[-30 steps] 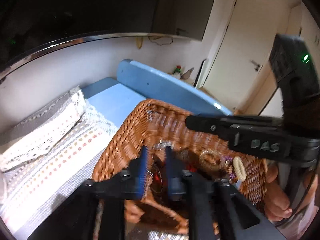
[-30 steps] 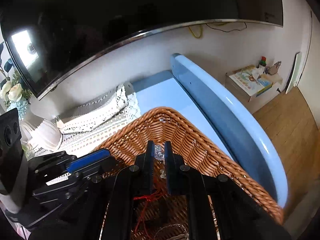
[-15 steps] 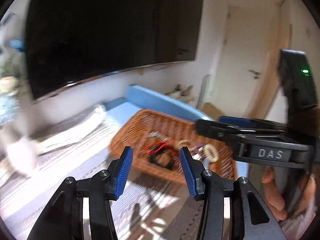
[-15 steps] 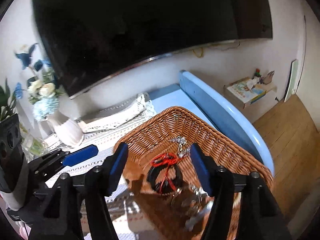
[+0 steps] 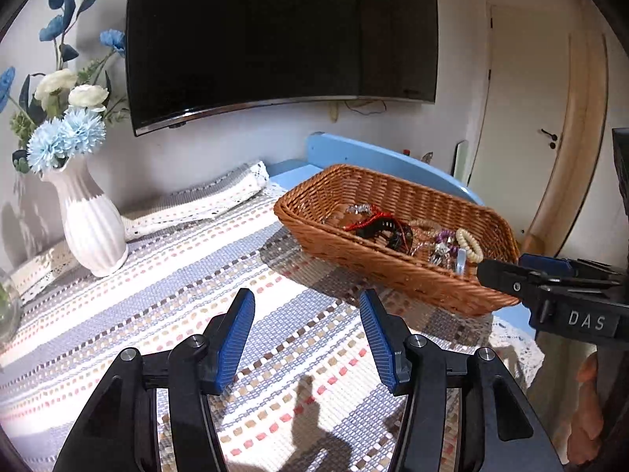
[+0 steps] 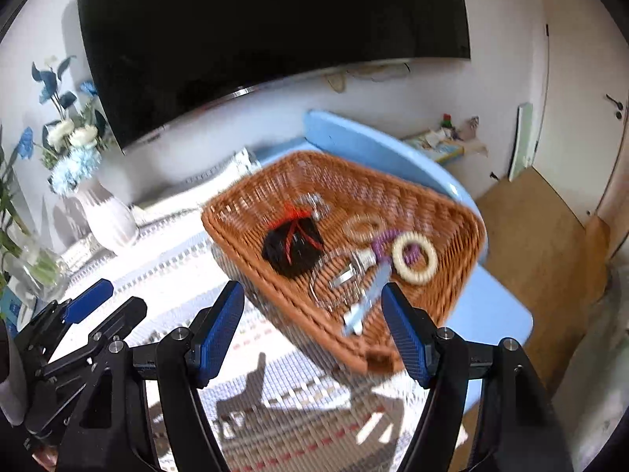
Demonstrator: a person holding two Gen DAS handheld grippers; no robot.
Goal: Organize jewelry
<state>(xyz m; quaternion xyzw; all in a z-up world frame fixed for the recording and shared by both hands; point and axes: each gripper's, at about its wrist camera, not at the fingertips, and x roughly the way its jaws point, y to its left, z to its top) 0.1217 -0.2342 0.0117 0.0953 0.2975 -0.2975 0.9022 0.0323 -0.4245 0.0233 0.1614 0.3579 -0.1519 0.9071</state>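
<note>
A brown wicker basket [image 5: 377,263] [image 6: 251,232] sits on the striped cloth at the table's right end. It holds several jewelry pieces: a black and red bundle [image 6: 293,246], a cream bead bracelet [image 6: 414,253] [image 5: 469,243], purple beads [image 6: 383,242], silver chains [image 6: 338,281] and a silver clip [image 6: 369,301]. My left gripper [image 5: 306,334] is open and empty above the cloth, in front of the basket. My right gripper [image 6: 312,324] is open and empty above the basket's near edge; it also shows in the left wrist view [image 5: 550,287].
A white ribbed vase [image 5: 88,224] with blue and white flowers stands at the left. A glass vase [image 6: 33,269] stands further left. A folded lace cloth [image 5: 204,200] lies by the wall under a dark TV [image 5: 283,35]. The blue table edge [image 6: 491,314] drops to a wooden floor.
Both grippers were shut down in the basket, the left one on some jewelry. They have opened, let it go and pulled back and up, so the whole basket and table are now in view.
</note>
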